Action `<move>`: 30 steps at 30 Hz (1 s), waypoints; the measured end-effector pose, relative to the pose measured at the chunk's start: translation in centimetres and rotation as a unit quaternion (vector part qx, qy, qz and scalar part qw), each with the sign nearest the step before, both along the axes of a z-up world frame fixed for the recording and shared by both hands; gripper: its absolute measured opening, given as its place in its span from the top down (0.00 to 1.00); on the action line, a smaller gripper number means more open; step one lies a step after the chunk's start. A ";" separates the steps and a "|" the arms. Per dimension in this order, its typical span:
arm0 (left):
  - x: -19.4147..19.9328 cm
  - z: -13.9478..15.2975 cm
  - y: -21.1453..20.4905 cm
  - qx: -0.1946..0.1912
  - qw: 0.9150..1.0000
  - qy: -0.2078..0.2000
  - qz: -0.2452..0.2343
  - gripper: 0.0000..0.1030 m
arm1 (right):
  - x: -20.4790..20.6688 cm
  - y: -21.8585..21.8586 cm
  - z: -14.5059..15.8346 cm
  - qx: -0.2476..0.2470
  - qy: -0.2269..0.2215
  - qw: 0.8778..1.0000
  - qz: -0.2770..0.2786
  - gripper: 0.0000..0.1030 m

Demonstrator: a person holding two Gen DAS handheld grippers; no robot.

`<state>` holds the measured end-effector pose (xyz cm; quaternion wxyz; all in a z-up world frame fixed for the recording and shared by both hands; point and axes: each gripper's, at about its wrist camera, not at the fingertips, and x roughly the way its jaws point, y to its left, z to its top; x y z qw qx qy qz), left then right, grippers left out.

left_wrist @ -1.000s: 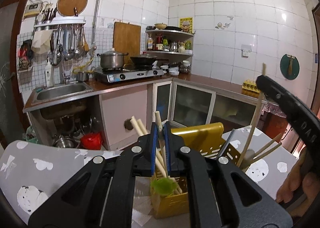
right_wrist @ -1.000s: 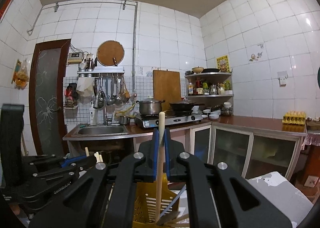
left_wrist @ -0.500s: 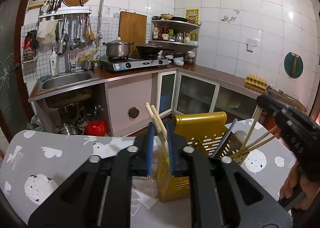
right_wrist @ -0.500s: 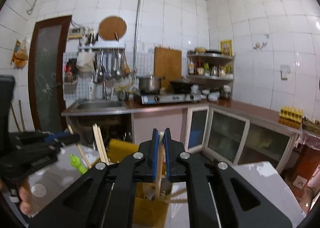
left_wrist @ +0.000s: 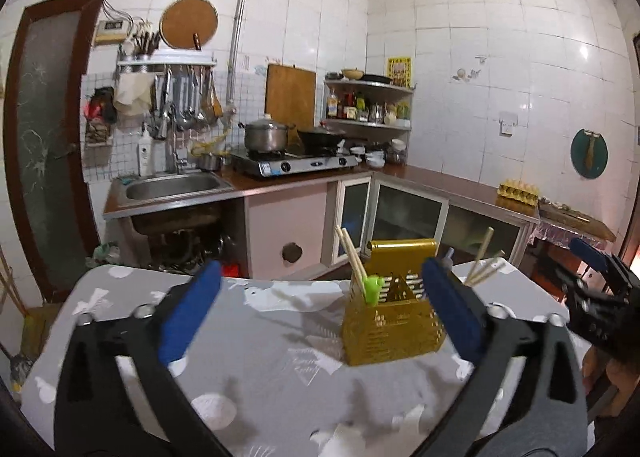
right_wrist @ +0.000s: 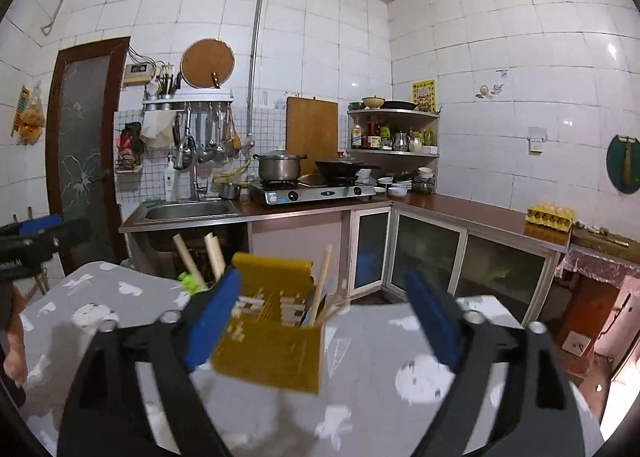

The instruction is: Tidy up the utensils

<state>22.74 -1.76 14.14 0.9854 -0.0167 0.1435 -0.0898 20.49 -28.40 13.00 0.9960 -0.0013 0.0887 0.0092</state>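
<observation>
- White-tiled kitchen; grey patterned tabletop [left_wrist: 256,353] in front.
- Yellow perforated plastic utensil caddy [left_wrist: 394,331] stands on it, holding wooden chopsticks [left_wrist: 352,257].
- Left gripper [left_wrist: 320,309]: blue fingers spread wide, empty, caddy ahead between the fingertips.
- Right gripper [right_wrist: 322,317]: likewise wide, empty, caddy just beyond.

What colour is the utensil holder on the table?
Golden yellow, slotted plastic utensil holder; it shows best in the left wrist view.

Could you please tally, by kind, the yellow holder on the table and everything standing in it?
Yellow holder: 1
Wooden chopsticks: 5 visible (2 at one end, 3 at the other)
Green clip on the pair: 1
Grey-handled utensil: 1
Total: 8
</observation>
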 end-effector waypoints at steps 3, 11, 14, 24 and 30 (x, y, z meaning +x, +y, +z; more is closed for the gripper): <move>-3.4 -1.1 0.8 0.004 1.000 -0.005 0.011 0.05 | -3.2 0.1 -1.5 0.013 -0.001 1.000 0.000 0.05; -9.2 -7.2 1.9 -0.002 0.999 0.034 0.025 0.05 | -8.5 -0.2 -8.3 0.046 0.054 0.997 -0.037 0.04; -11.0 -9.1 1.6 0.012 0.999 0.020 0.042 0.05 | -9.8 1.0 -10.2 0.018 0.071 0.997 -0.034 0.04; -12.6 -13.1 1.0 0.038 0.998 0.020 0.054 0.05 | -12.7 3.2 -11.8 0.010 0.046 0.999 -0.025 0.04; -13.3 -13.4 1.4 0.026 0.997 0.009 0.071 0.05 | -13.3 3.6 -11.4 0.002 0.030 0.999 -0.024 0.04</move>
